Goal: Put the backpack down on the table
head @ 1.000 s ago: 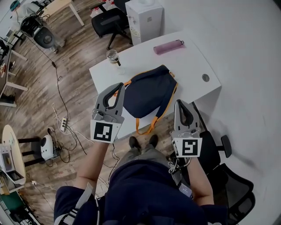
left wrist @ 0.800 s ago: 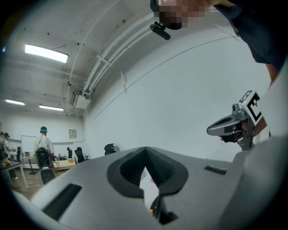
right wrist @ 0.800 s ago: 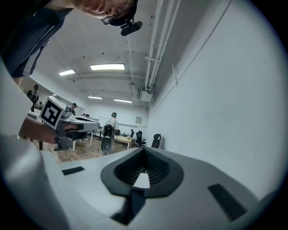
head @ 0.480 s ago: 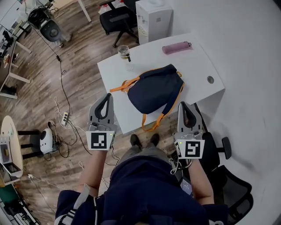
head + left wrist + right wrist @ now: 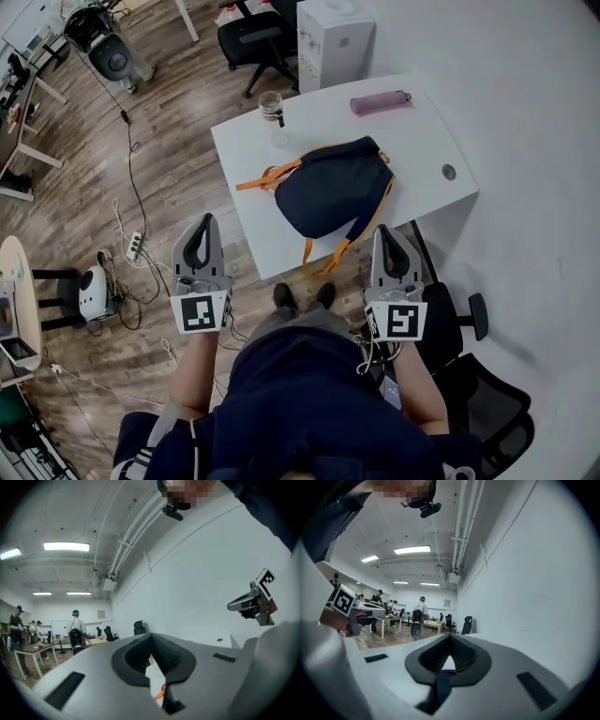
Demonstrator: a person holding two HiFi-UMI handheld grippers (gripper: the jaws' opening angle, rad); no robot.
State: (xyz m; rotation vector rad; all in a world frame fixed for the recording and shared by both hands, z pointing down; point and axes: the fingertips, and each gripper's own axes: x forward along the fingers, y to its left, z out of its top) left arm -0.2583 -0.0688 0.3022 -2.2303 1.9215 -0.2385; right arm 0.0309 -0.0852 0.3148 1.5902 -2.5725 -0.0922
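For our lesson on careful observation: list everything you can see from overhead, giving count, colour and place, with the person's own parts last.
backpack: one, navy with orange straps, lying on the table
table: one, white, centre
case: one, pink, table's far side
glass jar: one, clear, table's far left corner
cabinet: one, white, beyond the table
office chairs: two, black, one beyond the table, one at the person's right
power strip: one, white, on the wooden floor, left
left gripper: grey, shut, empty
right gripper: grey, shut, empty
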